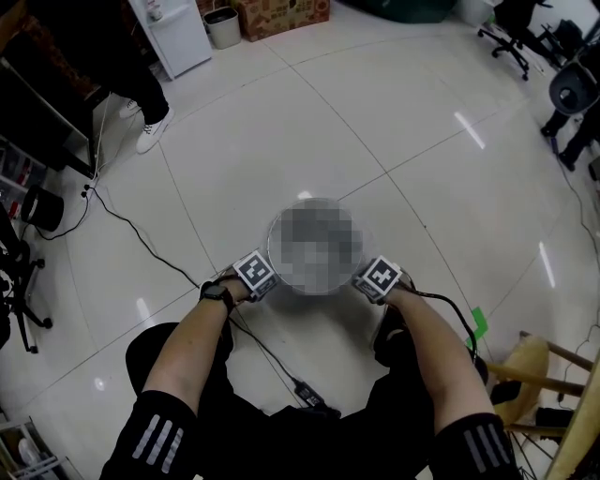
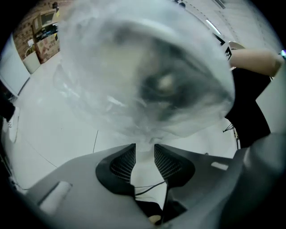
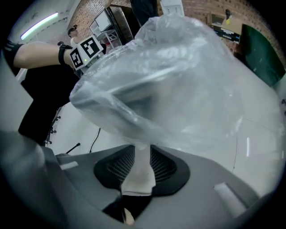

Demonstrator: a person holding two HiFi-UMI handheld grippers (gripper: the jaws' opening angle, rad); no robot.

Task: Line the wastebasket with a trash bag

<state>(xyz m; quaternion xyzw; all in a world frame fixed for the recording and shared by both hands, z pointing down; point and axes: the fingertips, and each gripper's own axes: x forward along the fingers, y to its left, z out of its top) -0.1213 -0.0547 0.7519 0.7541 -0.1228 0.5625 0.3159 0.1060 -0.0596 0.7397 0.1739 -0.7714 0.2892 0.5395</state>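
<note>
Two tongs released | left tongs (image 2: 145, 146): trash bag (image 2: 147, 76) at tips | right tongs (image 3: 142, 148): bag between

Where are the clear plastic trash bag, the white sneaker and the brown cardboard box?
Clear plastic trash bag (image 3: 178, 89): right gripper view, its bulging side.
White sneaker (image 1: 153, 129): head view, its upper.
Brown cardboard box (image 1: 281, 17): head view, its front face.

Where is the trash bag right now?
The bag is draped over the wastebasket, on the floor at the head view's centre, between the left gripper and right gripper, its edge between each one's parted jaws.
</note>
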